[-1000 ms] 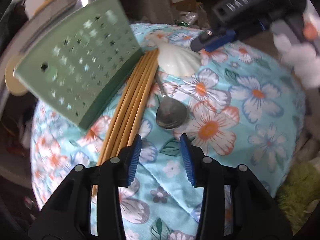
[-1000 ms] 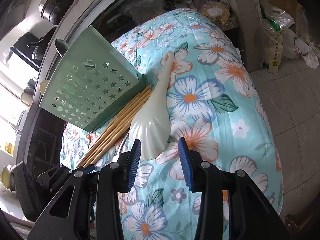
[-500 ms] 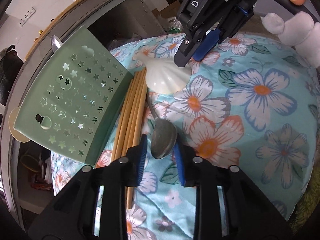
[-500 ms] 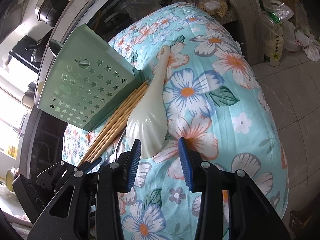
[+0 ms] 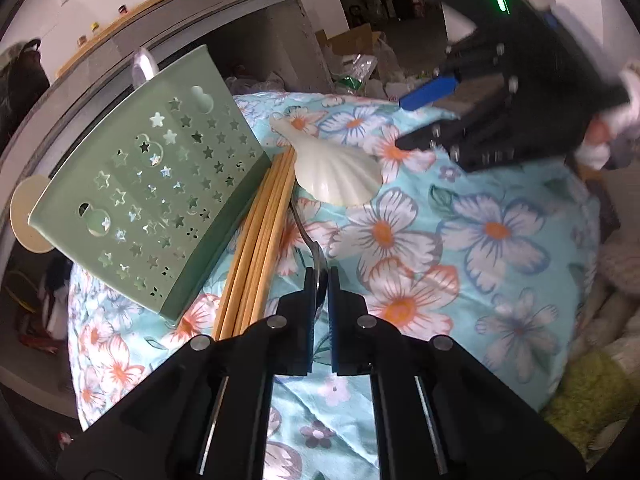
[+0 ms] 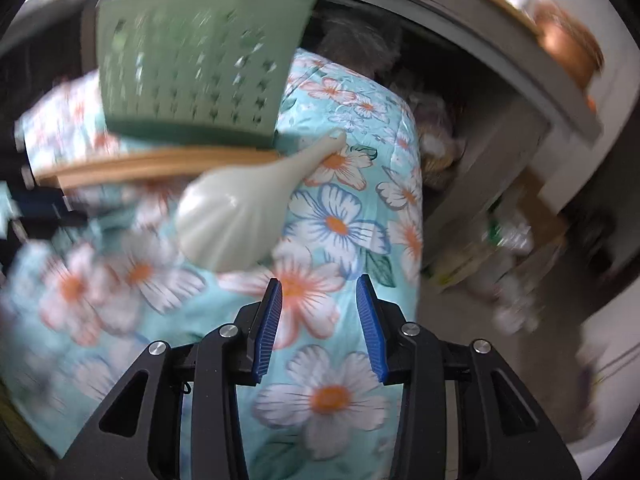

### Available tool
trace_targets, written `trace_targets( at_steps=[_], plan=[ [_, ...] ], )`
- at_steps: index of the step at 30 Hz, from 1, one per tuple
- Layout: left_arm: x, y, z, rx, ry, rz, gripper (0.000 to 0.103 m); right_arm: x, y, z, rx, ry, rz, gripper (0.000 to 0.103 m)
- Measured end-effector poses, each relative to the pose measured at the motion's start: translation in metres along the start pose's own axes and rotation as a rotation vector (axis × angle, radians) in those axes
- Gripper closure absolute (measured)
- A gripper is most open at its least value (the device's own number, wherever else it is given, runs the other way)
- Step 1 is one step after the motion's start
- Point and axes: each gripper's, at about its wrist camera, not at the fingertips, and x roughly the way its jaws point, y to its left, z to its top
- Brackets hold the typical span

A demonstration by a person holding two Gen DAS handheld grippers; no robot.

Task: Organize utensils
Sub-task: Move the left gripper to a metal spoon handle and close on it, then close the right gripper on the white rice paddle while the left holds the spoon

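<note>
Our left tool (image 5: 319,276) has its blue pads pinched nearly together on the metal spoon (image 5: 307,236): the bowl end is hidden between the pads, and only the thin handle shows, running away from us until it slips under the white ladle. Just left of the spoon lies a bundle of wooden chopsticks (image 5: 260,240), side by side, their far ends meeting the ladle and their left edge touching the green holder. The white ladle (image 5: 338,174) sits bowl-down with its ribbed, shell-shaped back toward us and its narrow handle pointing away. The green holder (image 5: 148,196), punched with star-shaped holes, lies tipped on its side on the flowered cloth (image 5: 460,248) that covers the surface.

Our right tool (image 6: 319,320) hangs over the same cloth with its pads set well apart and nothing between them. From that blurred view we see the white ladle (image 6: 236,220) just ahead and left of the tips, not touching them, then the chopsticks (image 6: 160,162) beyond it, then the green holder (image 6: 192,64) at the far side. From the left view the right tool (image 5: 500,120) appears blurred beyond the ladle.
</note>
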Motion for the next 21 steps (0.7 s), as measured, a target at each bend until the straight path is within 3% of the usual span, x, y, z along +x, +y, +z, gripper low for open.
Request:
trace_targets(
  at_steps=[6,10,21],
  plan=[
    [-0.011,0.021,0.004,-0.129,-0.028,-0.085,0.098,0.015,0.022,0.001,-0.257,-0.032,-0.072,0.065],
    [-0.013,0.022,0.003,-0.186,-0.035,-0.116,0.098,0.020,0.033,0.008,-0.348,-0.074,-0.082,0.065],
    [-0.010,0.024,0.001,-0.202,-0.030,-0.129,0.098,0.002,0.038,0.019,-0.241,-0.128,0.026,0.065]
  ],
)
